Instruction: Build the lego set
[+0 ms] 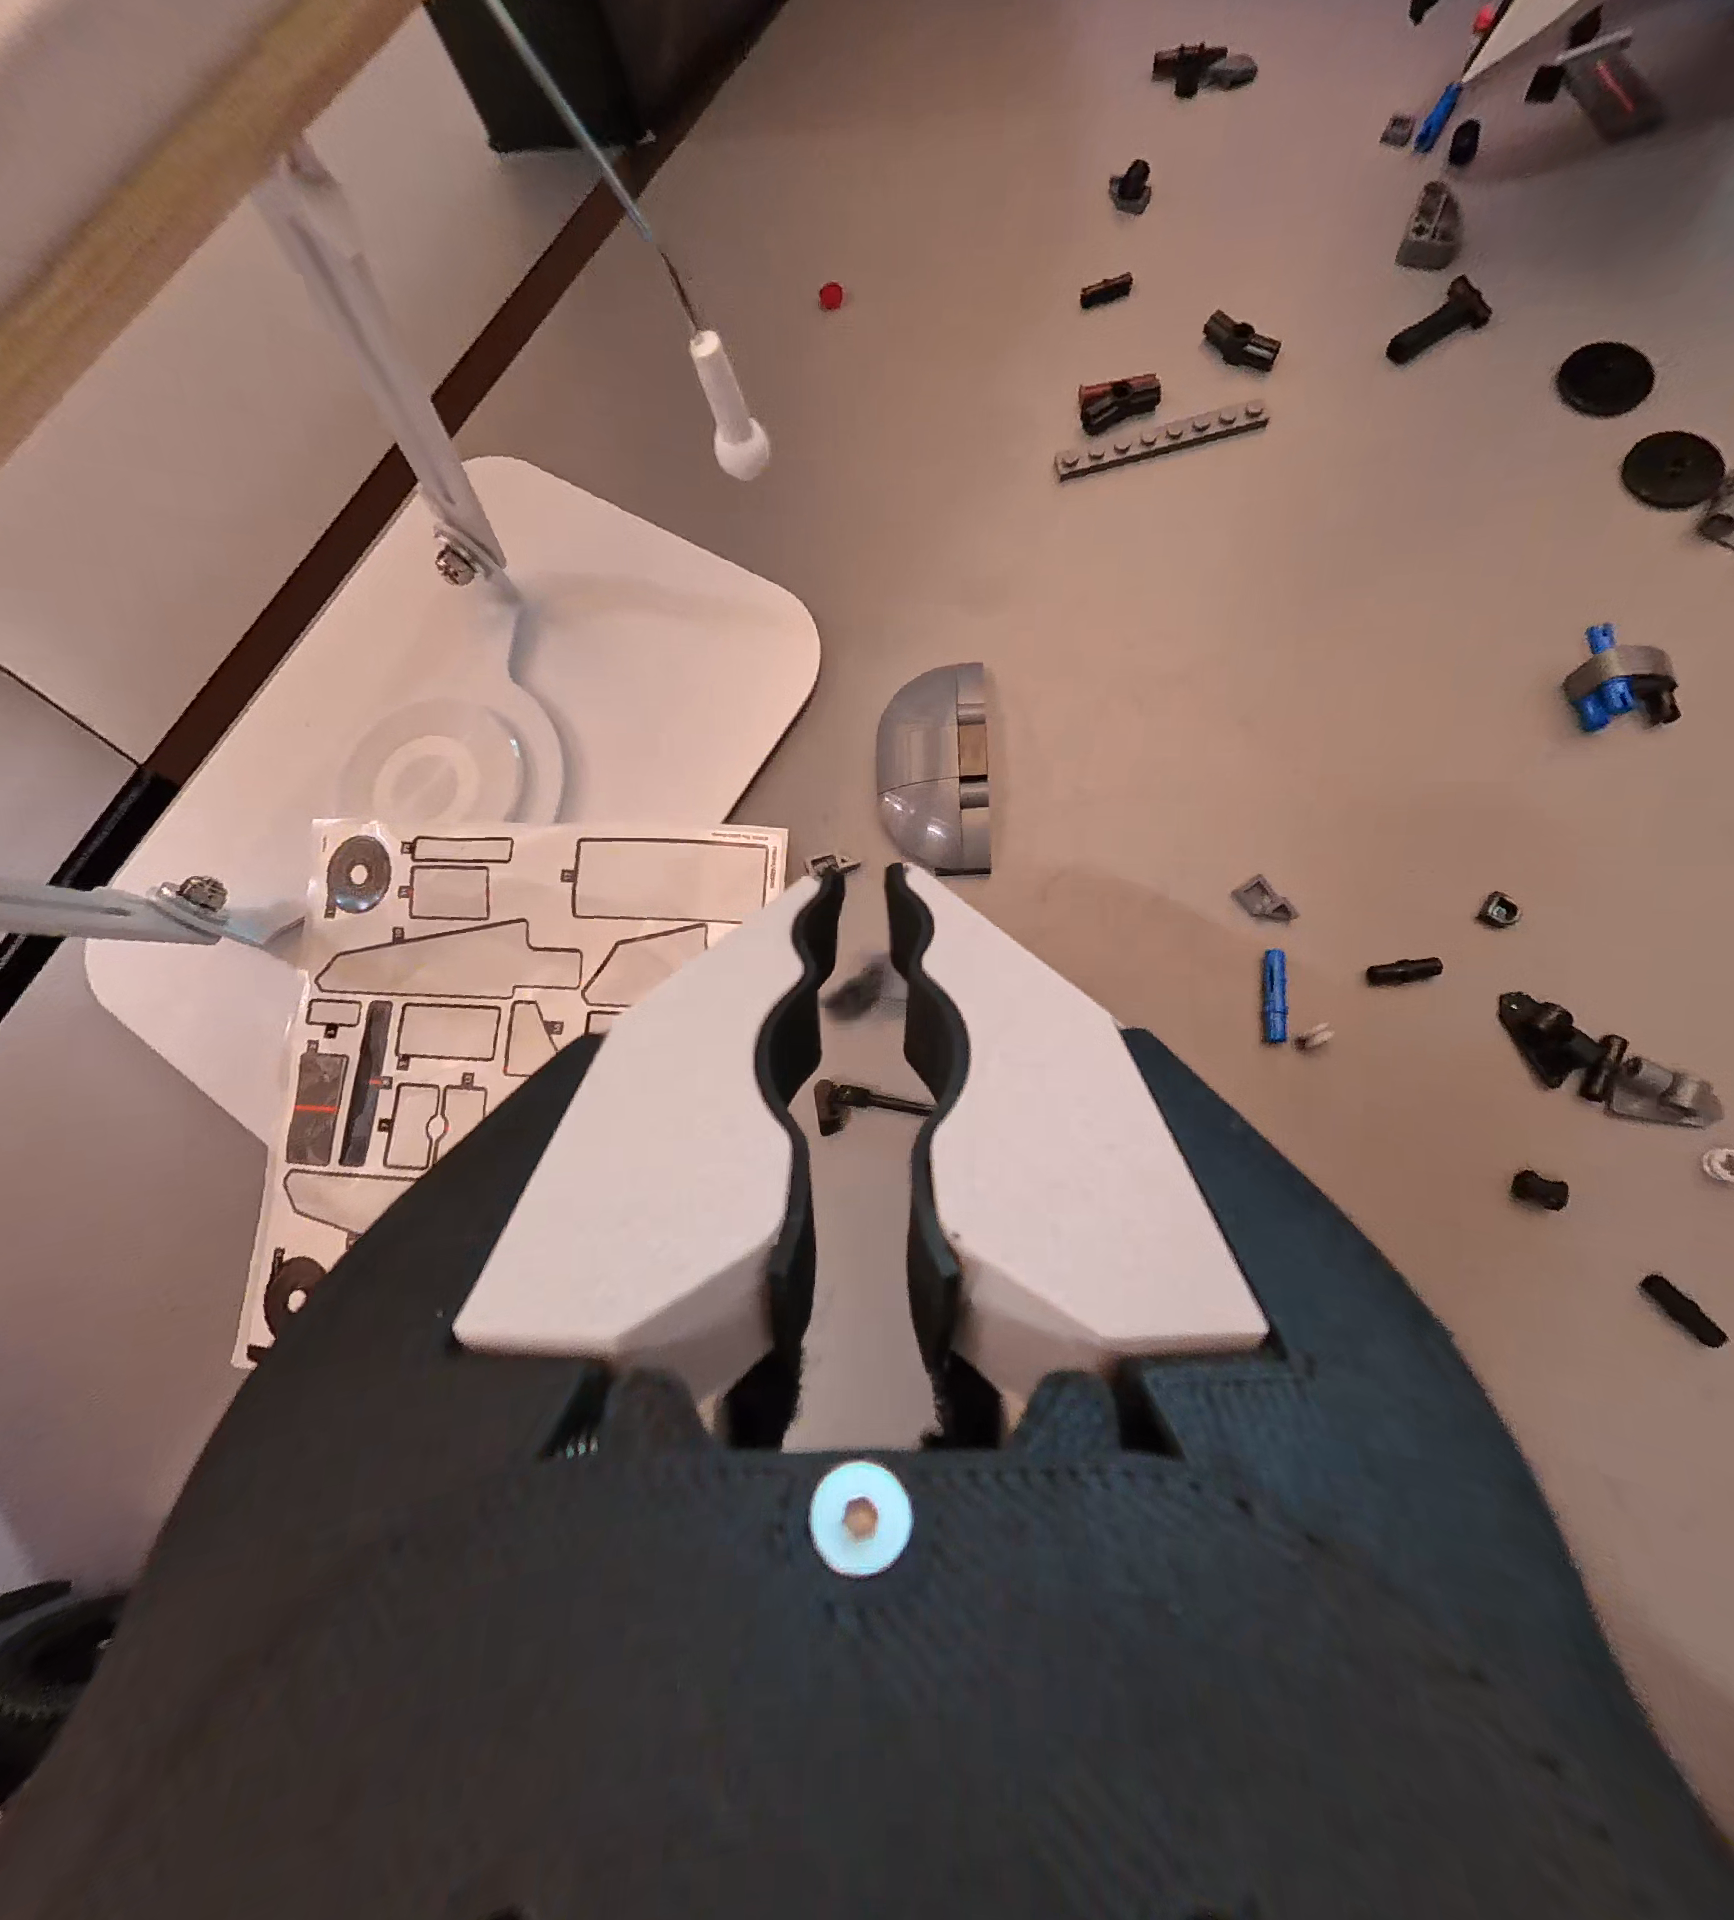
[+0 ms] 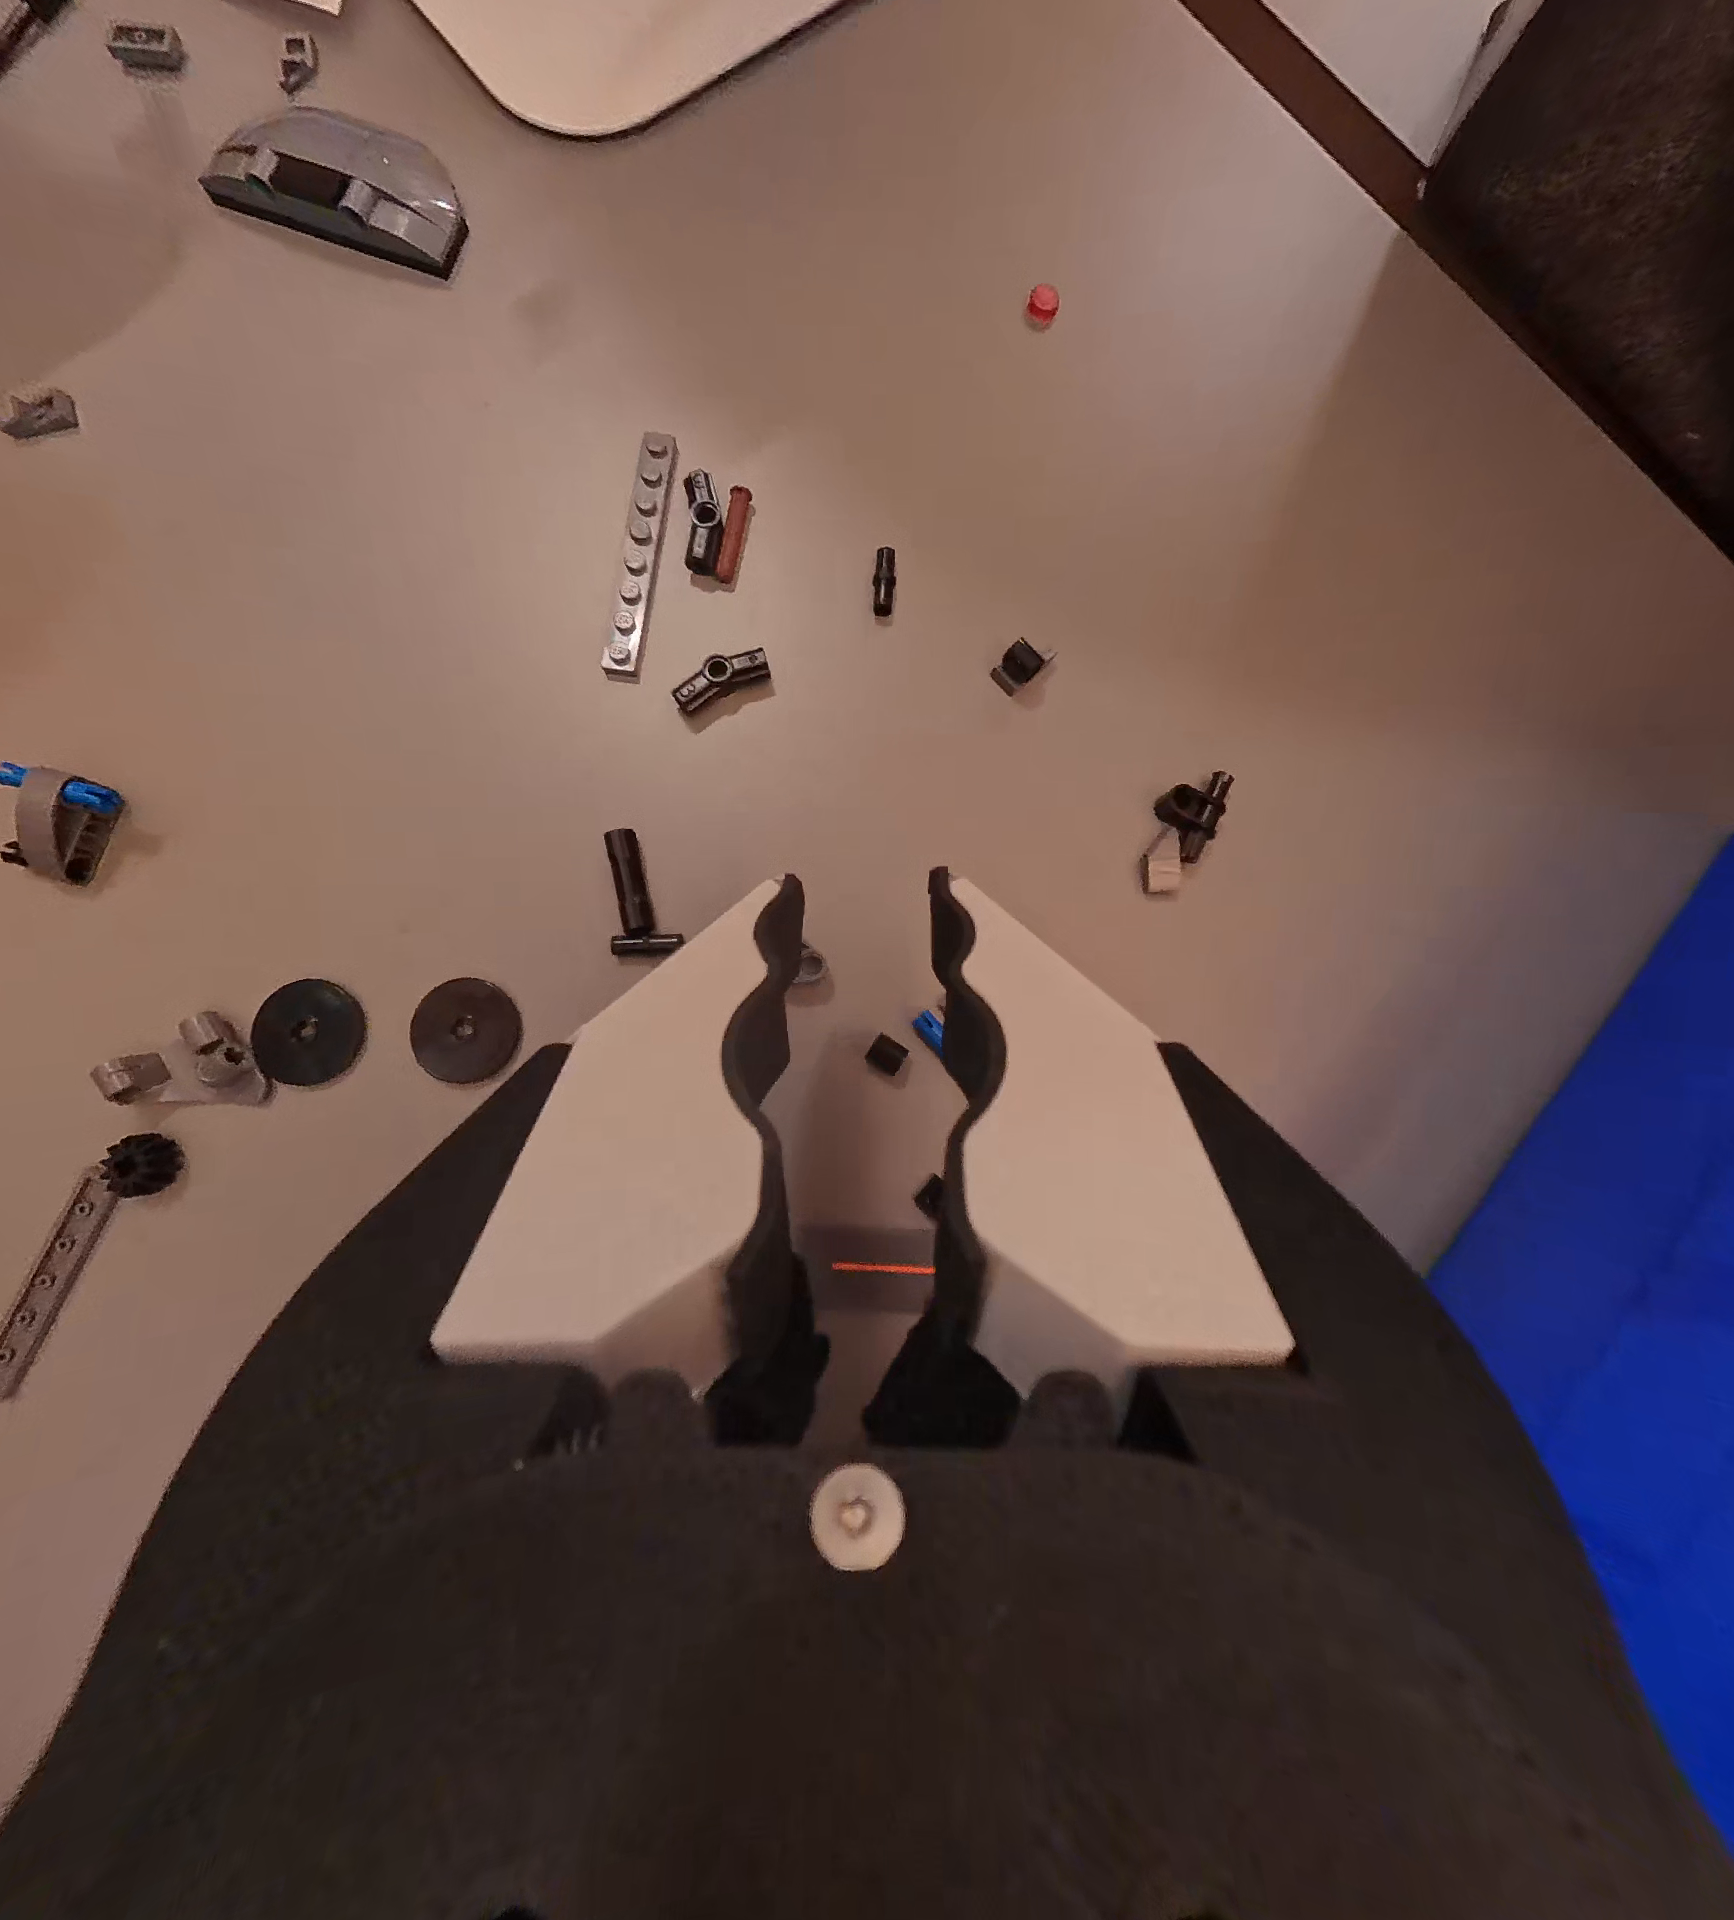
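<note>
- Your left gripper (image 1: 865, 883) hangs over the table (image 1: 1206, 644), jaws narrowly parted, empty.
- Your right gripper (image 2: 863, 883) gapes wider, empty, near the grey plate (image 2: 641, 556).

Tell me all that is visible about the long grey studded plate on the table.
The plate is a thin, narrow grey strip, plastic by its look, with one row of round studs on top. It lies flat on the table, studs up, held by neither gripper. A black connector lies close beside it; whether they touch is unclear.
</note>
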`<state>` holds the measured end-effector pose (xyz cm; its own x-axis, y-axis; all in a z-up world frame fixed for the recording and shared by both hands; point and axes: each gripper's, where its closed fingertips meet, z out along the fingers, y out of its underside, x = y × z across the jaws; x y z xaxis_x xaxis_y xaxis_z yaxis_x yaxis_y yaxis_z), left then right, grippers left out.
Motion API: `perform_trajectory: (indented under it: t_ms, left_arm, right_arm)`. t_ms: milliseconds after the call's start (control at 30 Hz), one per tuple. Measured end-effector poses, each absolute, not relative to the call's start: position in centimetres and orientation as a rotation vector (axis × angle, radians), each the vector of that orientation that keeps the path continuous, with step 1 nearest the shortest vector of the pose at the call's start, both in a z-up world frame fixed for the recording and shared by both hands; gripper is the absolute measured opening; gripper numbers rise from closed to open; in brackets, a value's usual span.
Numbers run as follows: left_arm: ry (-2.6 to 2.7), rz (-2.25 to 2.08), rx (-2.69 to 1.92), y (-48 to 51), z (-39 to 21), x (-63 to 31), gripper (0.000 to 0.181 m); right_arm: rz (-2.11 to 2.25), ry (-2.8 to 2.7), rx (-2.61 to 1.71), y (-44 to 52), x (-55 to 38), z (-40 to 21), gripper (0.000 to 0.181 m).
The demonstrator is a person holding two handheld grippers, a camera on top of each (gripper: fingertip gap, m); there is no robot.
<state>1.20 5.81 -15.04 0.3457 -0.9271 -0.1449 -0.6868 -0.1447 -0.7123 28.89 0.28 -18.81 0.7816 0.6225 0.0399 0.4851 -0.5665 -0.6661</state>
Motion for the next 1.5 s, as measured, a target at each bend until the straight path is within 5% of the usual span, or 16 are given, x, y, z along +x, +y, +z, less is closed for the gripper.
perform_trajectory:
  t_ms: [833, 1067, 1100, 1367, 1500]
  left_arm:
    - [1.772, -0.415, -2.011, 1.5, -21.0, 2.2, 0.021]
    - [1.825, -0.389, -1.997, 1.3, -22.1, 2.9, 0.014]
    - [1.826, -0.399, -1.984, 1.2, -21.9, 3.0, 0.000]
    - [1.842, -0.437, -1.974, 0.7, -21.9, 3.2, 0.000]
    - [1.822, -0.485, -1.973, 0.4, -20.7, 2.6, 0.013]
  right_arm:
    - [0.269, -0.853, -2.284, 0.1, 28.4, -19.1, 0.023]
    - [0.279, -0.870, -2.269, 0.0, 27.9, -19.0, 0.022]
    - [0.288, -0.873, -2.259, 0.0, 27.7, -18.8, 0.022]
    - [0.302, -0.956, -2.188, -0.4, 25.9, -18.2, 0.021]
    - [0.308, -0.968, -2.188, -0.6, 25.6, -18.3, 0.021]
